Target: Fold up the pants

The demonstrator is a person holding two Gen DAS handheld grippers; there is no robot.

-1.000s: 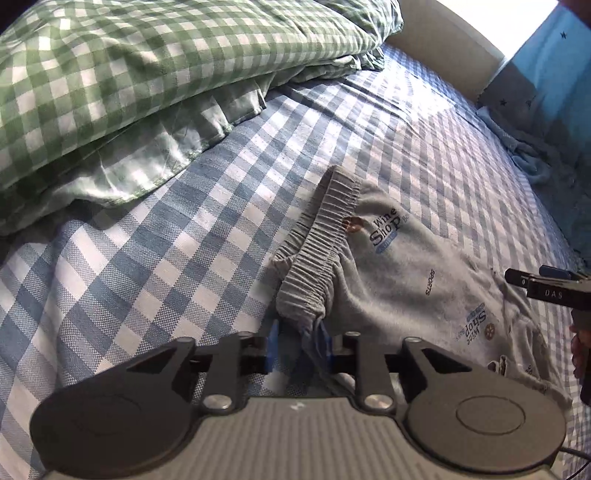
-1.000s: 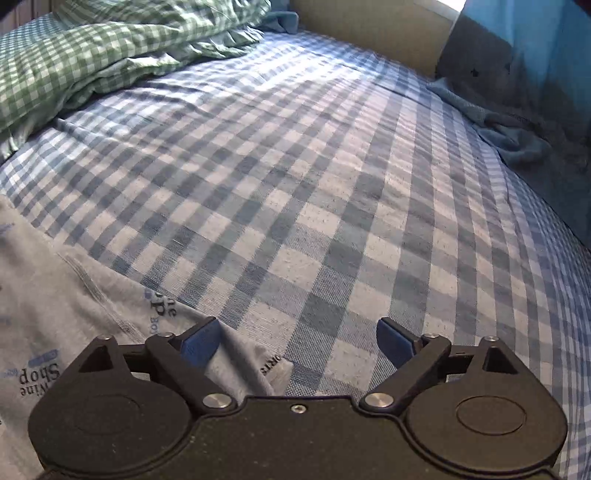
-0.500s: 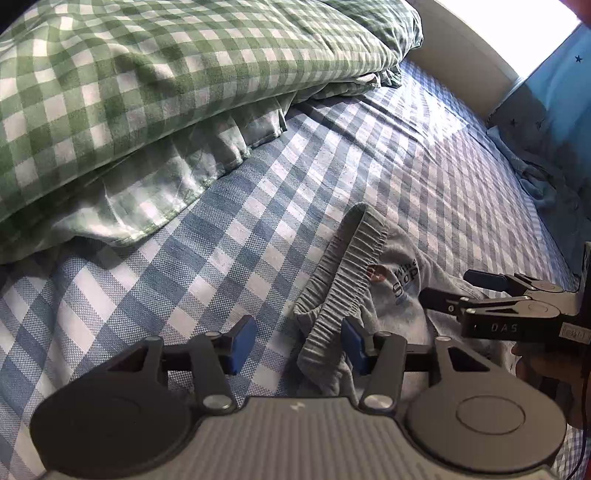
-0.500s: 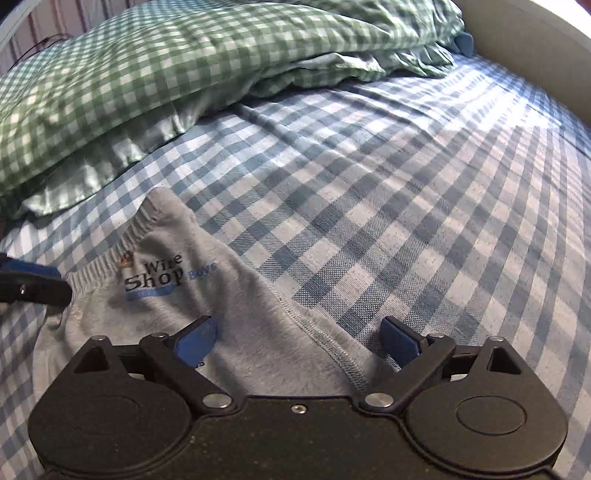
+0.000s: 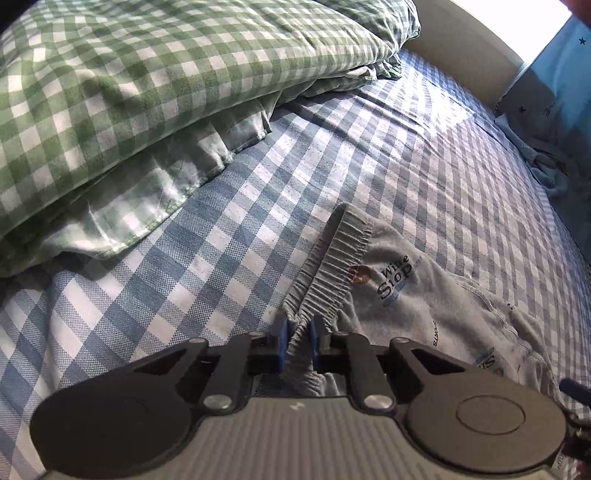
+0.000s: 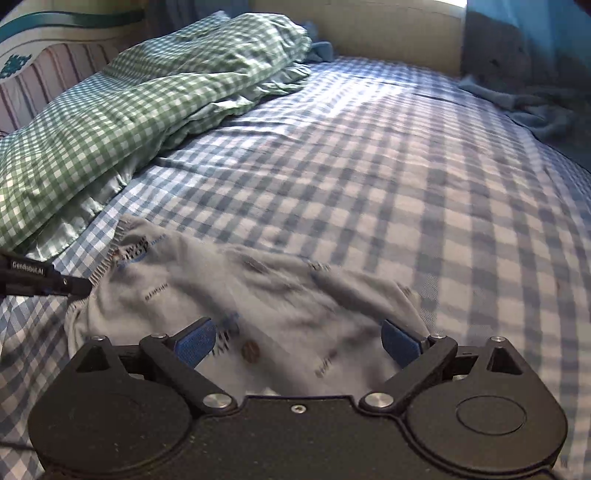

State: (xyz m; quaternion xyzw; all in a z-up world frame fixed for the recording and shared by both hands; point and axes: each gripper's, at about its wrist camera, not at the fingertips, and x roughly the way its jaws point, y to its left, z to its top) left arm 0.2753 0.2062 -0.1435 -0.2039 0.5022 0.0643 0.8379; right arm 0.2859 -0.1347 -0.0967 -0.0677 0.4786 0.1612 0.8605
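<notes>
Grey printed pants lie on the blue checked bed sheet, and they also show in the right wrist view. My left gripper is shut on the ribbed waistband at its near corner. It shows as a dark arm at the left of the right wrist view. My right gripper is open, its blue pads wide apart just above the crumpled leg part of the pants. The right wrist view is blurred from motion.
A green checked pillow and duvet lie to the left of the pants, also in the right wrist view. A blue-grey cloth lies at the far right by the beige bed frame.
My left gripper was shut, opened at the waistband, and has now closed on the waistband corner. My right gripper, open throughout, has pulled back to the pant legs.
</notes>
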